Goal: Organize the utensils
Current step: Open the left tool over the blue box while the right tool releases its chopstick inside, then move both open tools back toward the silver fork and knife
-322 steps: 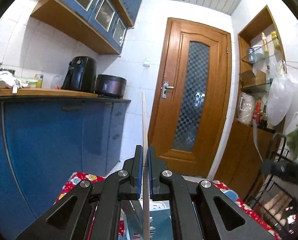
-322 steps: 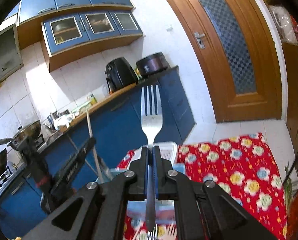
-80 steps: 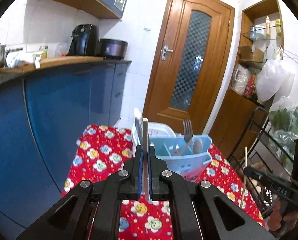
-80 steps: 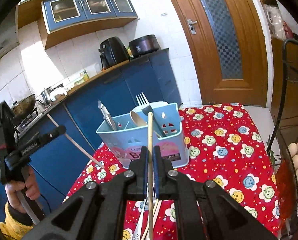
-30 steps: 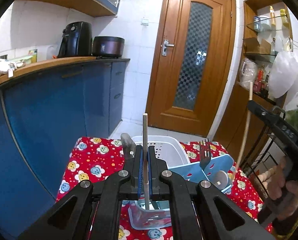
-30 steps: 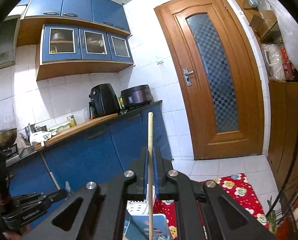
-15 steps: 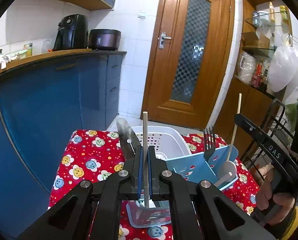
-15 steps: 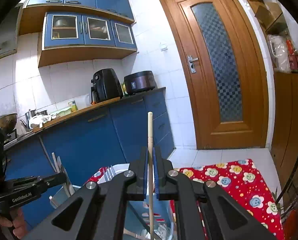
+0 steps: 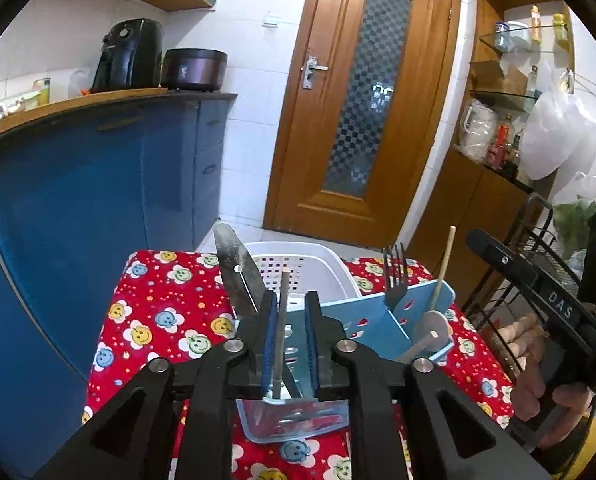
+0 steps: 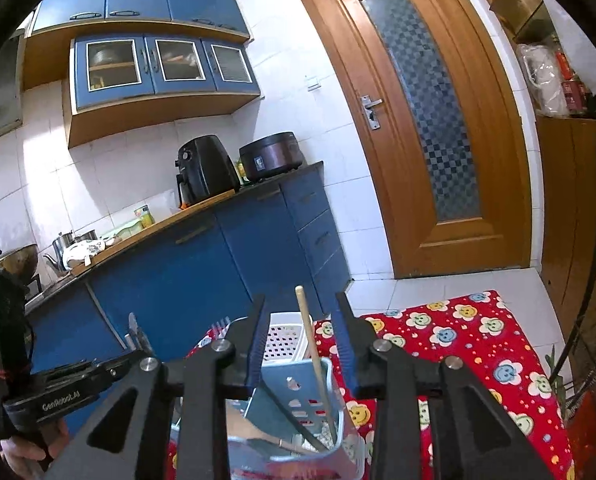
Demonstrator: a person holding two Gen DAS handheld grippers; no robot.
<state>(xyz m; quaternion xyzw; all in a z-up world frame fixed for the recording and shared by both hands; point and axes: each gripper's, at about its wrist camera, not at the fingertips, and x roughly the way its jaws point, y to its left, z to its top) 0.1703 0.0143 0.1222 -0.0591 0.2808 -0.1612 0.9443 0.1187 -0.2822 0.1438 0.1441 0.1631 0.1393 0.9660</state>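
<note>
Two chopsticks (image 9: 282, 312) stand between opening fingers (image 9: 272, 334).

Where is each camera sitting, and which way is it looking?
Left wrist view: sits on the left gripper, looking along its opening fingers at a grey chopstick, the blue utensil holder and the door; the person's other hand shows at right.
Right wrist view: sits on the right gripper, fingers opening around a wooden chopstick, facing the blue cabinets.
Both share the holder, white basket, red flowered cloth and door.
</note>
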